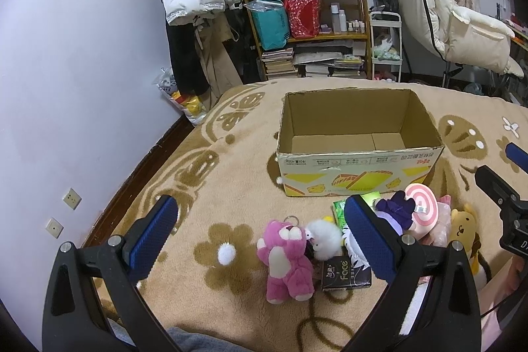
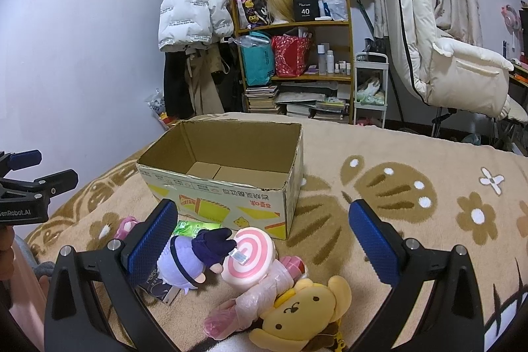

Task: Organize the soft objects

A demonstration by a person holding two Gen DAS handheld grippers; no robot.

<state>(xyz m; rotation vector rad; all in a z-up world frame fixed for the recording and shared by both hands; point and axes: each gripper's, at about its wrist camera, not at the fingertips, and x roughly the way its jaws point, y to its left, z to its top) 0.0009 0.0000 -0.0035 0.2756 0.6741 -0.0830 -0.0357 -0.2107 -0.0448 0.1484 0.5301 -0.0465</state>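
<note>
Box, frame centre, sitting empty; toys all lying below it. Left gripper and right gripper hovering, fingers spread, holding nothing. Nothing sorted yet.

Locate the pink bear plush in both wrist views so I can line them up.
Left wrist: pink bear plush lies lower centre, between the jaws.
Right wrist: mostly hidden; only a pink scrap shows beside the left jaw.
Shared landmark: the cardboard box.
</note>
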